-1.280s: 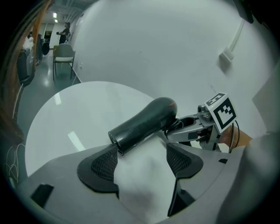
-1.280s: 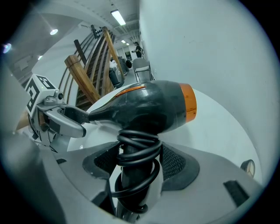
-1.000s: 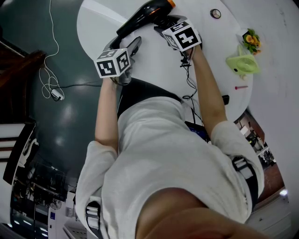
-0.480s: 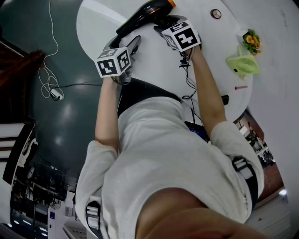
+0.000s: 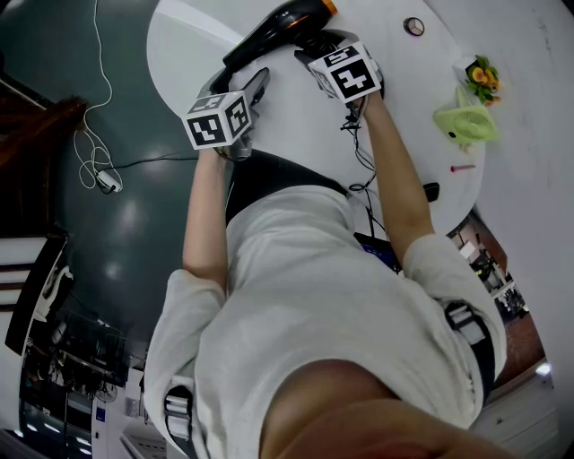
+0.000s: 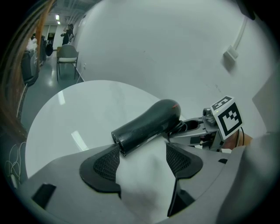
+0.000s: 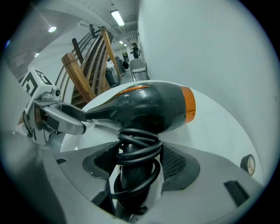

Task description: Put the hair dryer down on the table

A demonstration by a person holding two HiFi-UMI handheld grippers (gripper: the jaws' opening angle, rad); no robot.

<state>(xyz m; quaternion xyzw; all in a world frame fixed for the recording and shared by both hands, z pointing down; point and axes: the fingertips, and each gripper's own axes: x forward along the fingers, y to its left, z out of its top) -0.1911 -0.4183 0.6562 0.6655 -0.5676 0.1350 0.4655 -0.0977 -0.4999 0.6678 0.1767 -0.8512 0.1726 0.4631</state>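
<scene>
White round desk (image 5: 184, 54) fills the top of the head view, with a person's torso and both forearms below it. Black hair dryer (image 5: 280, 23) with an orange rear band is over the far part of the desk, its barrel tilted and the nozzle end toward the left side.

Right claw (image 7: 133, 164) is clamped on the dryer's handle, with its pads pressed on both sides. Coiled black cord (image 7: 139, 142) is wrapped round the handle between them.

Left claw (image 6: 142, 159) is spread wide and has nothing in it, only bare desk showing between the pads. The dryer's nozzle sits just ahead of its left pad. Can't tell if they touch.

Small stuff well apart at the right side of the desk: green object (image 5: 466, 121), a little round item (image 5: 413, 26).

Progress: the dryer is already over the desk and low, but it looks carried by the handle rather than resting. Can't tell whether the nozzle touches the surface. Left to do: lower it until it lies flat, open the right claw and back off. Roughly mid to late, release not yet done.
</scene>
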